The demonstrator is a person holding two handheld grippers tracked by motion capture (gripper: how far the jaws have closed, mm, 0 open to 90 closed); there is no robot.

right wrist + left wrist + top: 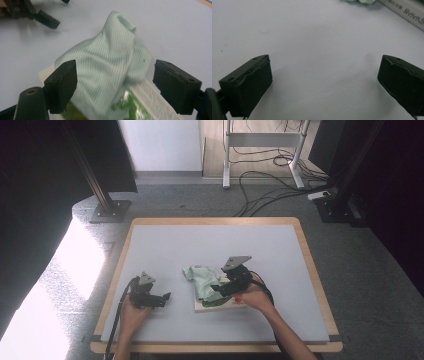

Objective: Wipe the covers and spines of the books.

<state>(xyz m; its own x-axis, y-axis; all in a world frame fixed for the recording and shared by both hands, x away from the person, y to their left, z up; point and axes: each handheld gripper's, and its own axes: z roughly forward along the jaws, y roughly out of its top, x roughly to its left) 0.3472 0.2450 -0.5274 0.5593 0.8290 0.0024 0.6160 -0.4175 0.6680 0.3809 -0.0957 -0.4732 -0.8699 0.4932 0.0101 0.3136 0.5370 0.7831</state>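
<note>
A pale green ribbed cloth lies crumpled near the middle of the grey mat, draped partly over a white book with a green cover. My right gripper is open just over the book. In the right gripper view the cloth bulges up between the two jaws of that gripper without touching them, and the book lies underneath. My left gripper is open over bare mat to the cloth's left. Nothing lies between its jaws. The cloth's edge and the book sit ahead of it.
The mat covers a wooden-rimmed table. Beyond the far edge the floor holds black frame posts, a white table frame and loose cables. Bare mat stretches behind and to both sides of the cloth.
</note>
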